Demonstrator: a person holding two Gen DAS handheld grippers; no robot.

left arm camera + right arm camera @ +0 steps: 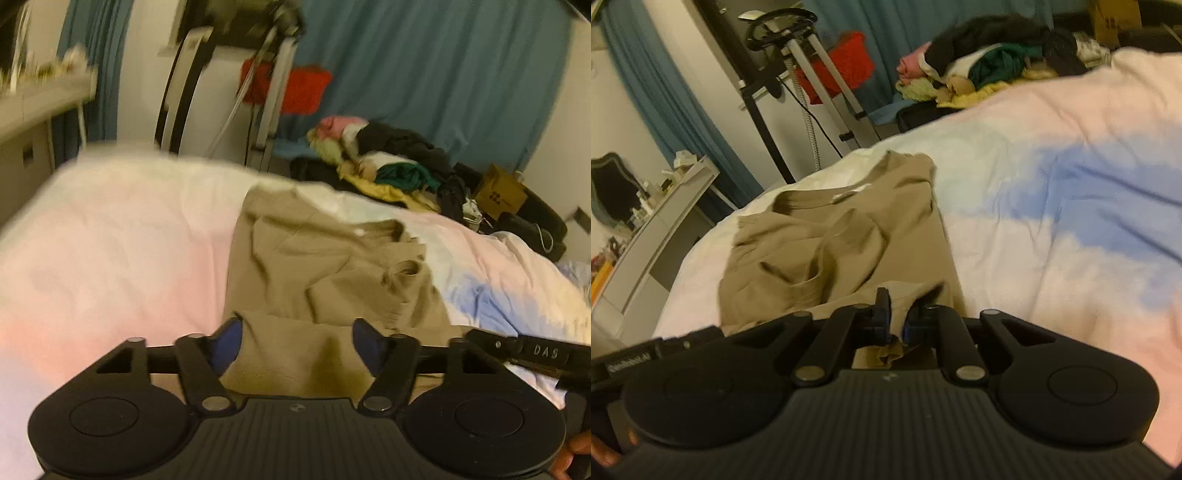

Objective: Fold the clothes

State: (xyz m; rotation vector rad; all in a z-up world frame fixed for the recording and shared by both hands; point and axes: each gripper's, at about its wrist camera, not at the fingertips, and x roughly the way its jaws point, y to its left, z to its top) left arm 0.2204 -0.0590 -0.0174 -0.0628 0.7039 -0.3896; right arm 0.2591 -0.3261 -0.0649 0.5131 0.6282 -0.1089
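One shirt (325, 266) on bed (110, 240), hem laid. Left gripper (297, 345) gaping, empty; right gripper (897, 321) pinching hem. Next: release, regrip.

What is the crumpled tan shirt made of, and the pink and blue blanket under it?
The crumpled tan shirt looks like soft matte knit cotton: it wrinkles limply and has a ribbed collar. The pink and blue blanket seems smooth woven bedding cloth with shallow creases; the exact fibre is unclear.

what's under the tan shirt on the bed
The tan shirt lies on a pastel duvet that shows all around it. Whatever sits beneath the shirt's own crumpled folds is covered.
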